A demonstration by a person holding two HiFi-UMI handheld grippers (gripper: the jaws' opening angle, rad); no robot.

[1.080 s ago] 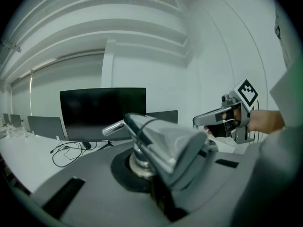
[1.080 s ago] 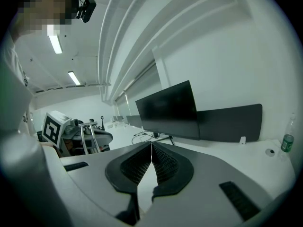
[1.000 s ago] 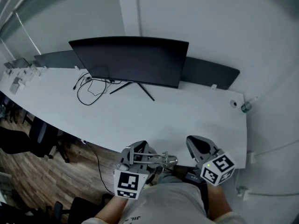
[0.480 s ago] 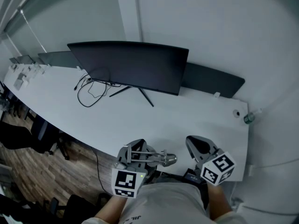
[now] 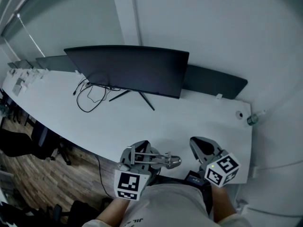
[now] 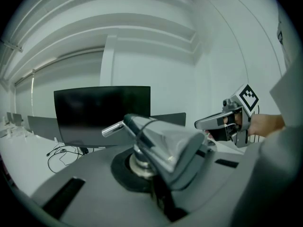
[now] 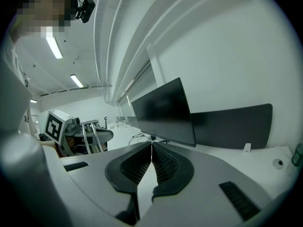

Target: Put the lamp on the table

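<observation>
My left gripper (image 5: 141,156) is shut on the lamp (image 5: 163,161), a folded silver-grey desk lamp with thin metal arms. It hangs at the near edge of the white table (image 5: 156,122), its head pointing right. In the left gripper view the lamp (image 6: 161,143) fills the space over my left gripper (image 6: 149,171), and a metal tube sticks out to the left. My right gripper (image 5: 202,146) is shut with nothing in it, just right of the lamp. Its ribbed pads (image 7: 163,163) meet in the right gripper view. The right gripper (image 6: 222,122) also shows in the left gripper view.
A large dark monitor (image 5: 128,70) stands on the table's far side, with loose cables (image 5: 90,96) to its left. Dark partition panels (image 5: 215,82) line the back edge. A small bottle (image 5: 251,120) and a grommet hole (image 5: 239,115) sit at the right end. Office chairs (image 5: 21,143) stand on the wooden floor at the left.
Both grippers have drifted a little along the table's near edge and the view has shifted with them. The lamp stays held in the left gripper; the right stays shut.
</observation>
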